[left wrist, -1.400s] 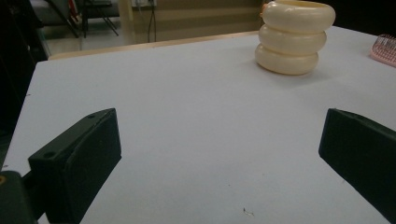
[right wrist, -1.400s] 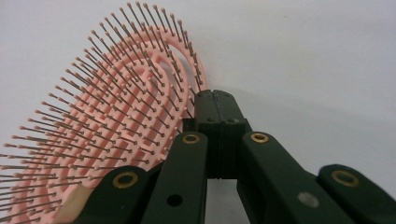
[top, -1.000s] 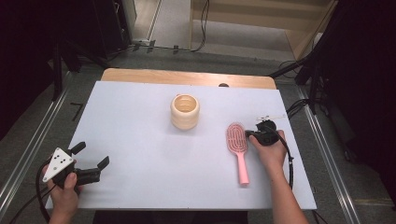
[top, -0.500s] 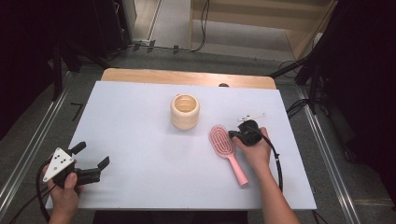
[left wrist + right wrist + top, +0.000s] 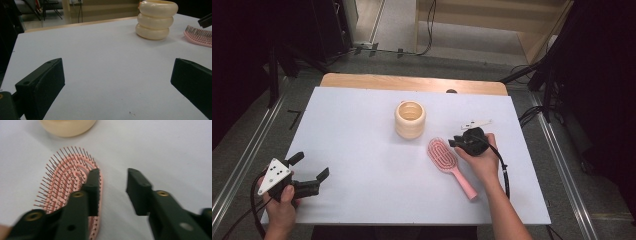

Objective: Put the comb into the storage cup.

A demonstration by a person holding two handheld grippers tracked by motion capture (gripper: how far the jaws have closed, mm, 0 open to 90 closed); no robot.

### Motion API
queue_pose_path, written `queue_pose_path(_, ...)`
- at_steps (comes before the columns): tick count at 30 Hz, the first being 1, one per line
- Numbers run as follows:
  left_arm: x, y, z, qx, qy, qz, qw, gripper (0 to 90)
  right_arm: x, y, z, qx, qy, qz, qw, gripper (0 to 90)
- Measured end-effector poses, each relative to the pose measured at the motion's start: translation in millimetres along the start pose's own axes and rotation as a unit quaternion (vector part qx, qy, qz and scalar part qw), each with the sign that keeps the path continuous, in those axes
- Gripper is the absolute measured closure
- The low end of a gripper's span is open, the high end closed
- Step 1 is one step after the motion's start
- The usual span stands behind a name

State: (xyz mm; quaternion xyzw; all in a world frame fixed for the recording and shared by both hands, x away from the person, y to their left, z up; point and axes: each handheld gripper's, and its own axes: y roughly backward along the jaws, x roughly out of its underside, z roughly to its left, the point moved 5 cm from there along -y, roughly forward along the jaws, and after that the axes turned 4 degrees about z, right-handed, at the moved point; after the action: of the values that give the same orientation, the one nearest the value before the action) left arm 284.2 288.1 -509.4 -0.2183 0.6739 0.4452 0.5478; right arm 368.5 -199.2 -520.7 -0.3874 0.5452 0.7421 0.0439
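Across the white desk [image 5: 362,130], the largest thing in view, the work gathers toward the person's right. Just beyond the right tool and slightly to its left stands a cream ribbed cup [image 5: 410,119], upright, apart from everything else. Directly at the right tool's tip lies the pink hairbrush [image 5: 447,162], flat on the desk with its bristles up; its oval head sits under and just left of the tool, while its handle runs back toward the person beside the right hand [image 5: 482,160].

That right tool [image 5: 457,142] has just been opening: its jaws stand parted, with bare desk between them. In the right gripper view, one jaw hangs over the edge of the brush head [image 5: 72,182] and the other is clear of it to the side. The brush is released, no pad pressing on it.

Well apart, near the desk's front left corner, the left tool [image 5: 309,170] rests in the left hand [image 5: 279,207] with its jaws spread wide and nothing between them. From it, the cup [image 5: 156,20] and brush bristles [image 5: 200,35] lie far ahead to the right.
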Motion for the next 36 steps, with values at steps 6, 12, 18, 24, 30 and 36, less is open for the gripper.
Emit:
queue_pose_path(6,0.2,0.1,-0.2,0.0,-0.004,0.003,1.0,0.0,-0.4,22.1,-1.5,-0.003,-0.011,-0.014,0.9998,2.6)
queue_pose_path(12,0.2,0.0,-0.6,-0.002,-0.004,0.004,1.0,0.0,4.9,36.0,4.5,-0.007,-0.02,-0.011,0.9997,0.0)
queue_pose_path(18,0.3,0.0,-0.7,-0.002,-0.004,0.004,1.0,0.0,12.1,38.4,13.9,-0.01,-0.014,0.005,0.9998,0.0)
queue_pose_path(24,0.2,-0.2,-1.0,-0.001,-0.005,0.003,1.0,0.0,20.9,41.0,23.2,-0.017,-0.013,0.015,0.9997,0.0)
queue_pose_path(30,0.2,-0.2,-1.2,-0.001,-0.006,0.003,1.0,0.0,30.6,41.6,31.3,0.002,-0.003,0.037,0.9993,0.0)
queue_pose_path(36,0.3,-0.3,-1.4,-0.001,-0.005,0.003,1.0,0.0,41.0,38.0,37.3,-0.003,-0.007,0.049,0.9988,0.0)
